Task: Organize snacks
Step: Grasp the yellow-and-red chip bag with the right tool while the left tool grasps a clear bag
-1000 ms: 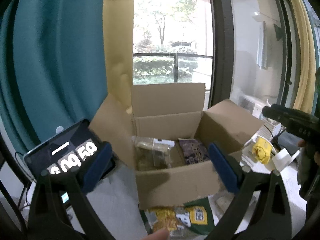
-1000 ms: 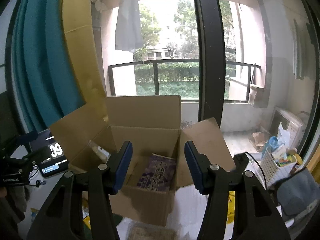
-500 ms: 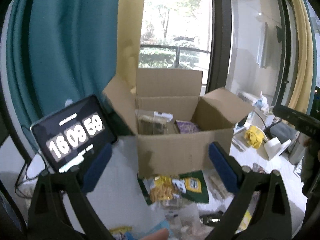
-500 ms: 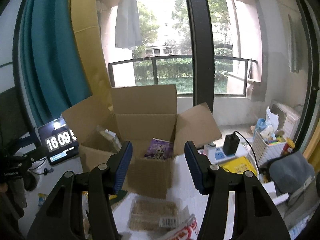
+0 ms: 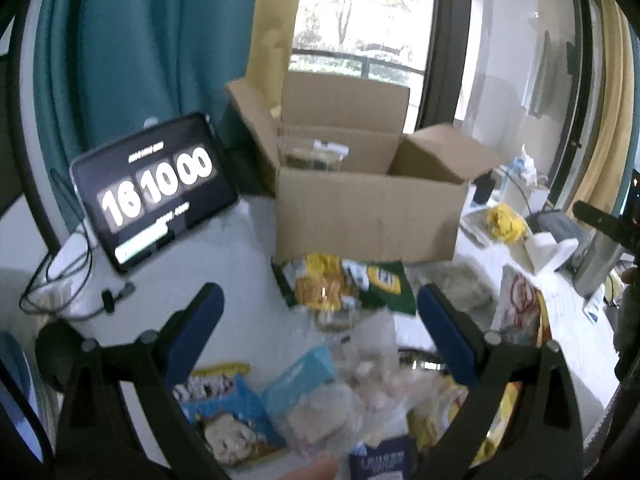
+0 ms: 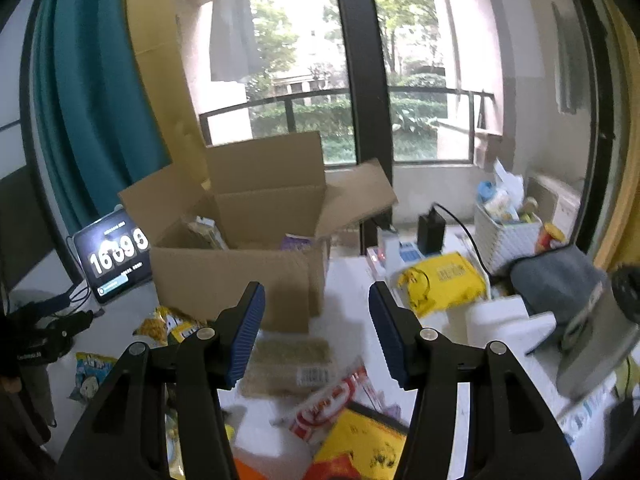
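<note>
1. Your left gripper (image 5: 320,320) stands wide open with nothing between its blue pads; it hangs above a loose heap of snack packets.
2. Your right gripper (image 6: 316,332) is held partly open and also grips nothing; a flat clear-wrapped pack of brown bars (image 6: 290,364) with a barcode label lies on the table beyond it.
3. The cardboard box (image 5: 368,216) sits on the white table (image 5: 248,248) with all flaps up. A clear packet (image 5: 310,156) leans against its far wall; in the right view a purple packet (image 6: 295,242) shows just over the near wall.
4. A yellow-and-green bag (image 5: 348,284) lies touching the box front; its print is too blurred to read.
5. A blue bag (image 5: 228,412) with a cartoon face lies near your left pad.
6. The tablet (image 5: 154,188) beside the box reads "16 10 00" in the left view.
7. A yellow pouch (image 6: 444,280) lies right of the box, lettering illegible.
</note>
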Action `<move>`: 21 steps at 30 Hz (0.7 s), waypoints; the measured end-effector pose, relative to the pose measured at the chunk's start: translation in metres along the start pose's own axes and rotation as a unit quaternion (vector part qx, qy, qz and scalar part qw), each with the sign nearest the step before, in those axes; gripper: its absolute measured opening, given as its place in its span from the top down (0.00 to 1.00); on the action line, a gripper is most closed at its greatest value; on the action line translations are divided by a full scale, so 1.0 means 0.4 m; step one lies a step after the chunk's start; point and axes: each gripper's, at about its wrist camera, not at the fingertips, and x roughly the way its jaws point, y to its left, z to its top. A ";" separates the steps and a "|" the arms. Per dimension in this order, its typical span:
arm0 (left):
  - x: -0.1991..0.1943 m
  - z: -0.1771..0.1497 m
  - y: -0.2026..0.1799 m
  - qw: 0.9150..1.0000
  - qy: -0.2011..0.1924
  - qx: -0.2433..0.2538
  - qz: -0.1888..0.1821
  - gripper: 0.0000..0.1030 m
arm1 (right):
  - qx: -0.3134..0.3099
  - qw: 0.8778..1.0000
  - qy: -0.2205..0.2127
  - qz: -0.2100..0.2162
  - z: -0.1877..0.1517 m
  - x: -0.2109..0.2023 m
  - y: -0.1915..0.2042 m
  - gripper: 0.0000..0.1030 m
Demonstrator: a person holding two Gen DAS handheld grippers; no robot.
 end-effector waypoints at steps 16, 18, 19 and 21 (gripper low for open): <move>0.018 -0.164 0.024 0.997 0.067 -0.039 0.022 0.05 | 0.038 0.991 0.130 -0.008 -0.224 0.008 -0.043 0.34; 0.027 -0.173 0.026 0.996 0.074 -0.046 0.020 0.05 | 0.049 0.989 0.141 -0.012 -0.251 0.012 -0.049 0.33; 0.031 -0.179 0.027 0.996 0.077 -0.052 0.019 0.05 | 0.057 0.987 0.149 -0.016 -0.268 0.016 -0.052 0.32; 0.037 -0.182 0.027 0.995 0.079 -0.057 0.019 0.05 | 0.068 0.984 0.163 -0.013 -0.294 0.025 -0.057 0.31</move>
